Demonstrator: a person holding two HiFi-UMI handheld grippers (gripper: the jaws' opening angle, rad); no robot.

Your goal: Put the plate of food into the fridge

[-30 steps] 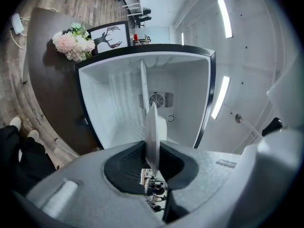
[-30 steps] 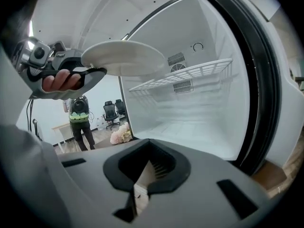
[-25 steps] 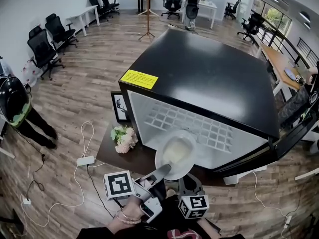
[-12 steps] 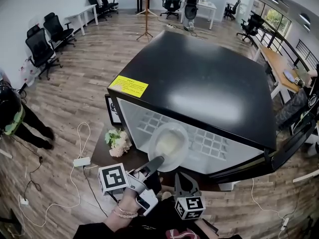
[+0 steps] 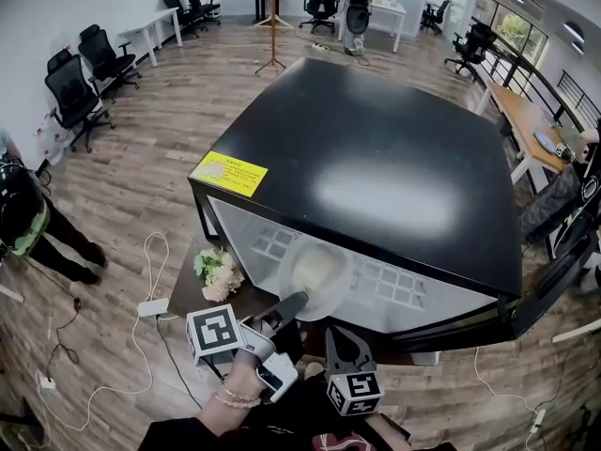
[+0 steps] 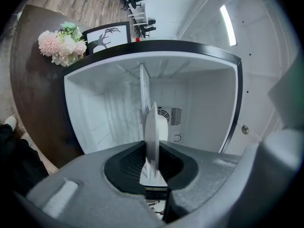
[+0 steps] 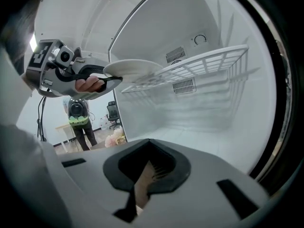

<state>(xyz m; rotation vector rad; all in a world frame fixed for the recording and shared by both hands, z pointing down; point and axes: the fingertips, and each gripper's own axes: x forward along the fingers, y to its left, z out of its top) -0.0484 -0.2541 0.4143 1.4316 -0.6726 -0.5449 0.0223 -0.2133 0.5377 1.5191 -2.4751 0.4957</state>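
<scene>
Keep the round white plate (image 5: 344, 299), pinched at its near rim by the narrowly parted jaws of the left gripper (image 5: 293, 304), level so its pale creamy food (image 5: 317, 269) stays put as it slides from the mouth of the black-topped white fridge (image 5: 376, 148) onto the white wire shelf (image 7: 204, 63), while the right gripper (image 5: 340, 334) hangs below, nearly closed on nothing.

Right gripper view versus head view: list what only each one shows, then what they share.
Only the right gripper view: the vents on the back wall of the fridge, and the plate side-on at the front of the wire shelf. Only the head view: the fridge's black top and yellow label. Both: the left gripper shut on the plate, the wire shelf, the flowers.
</scene>
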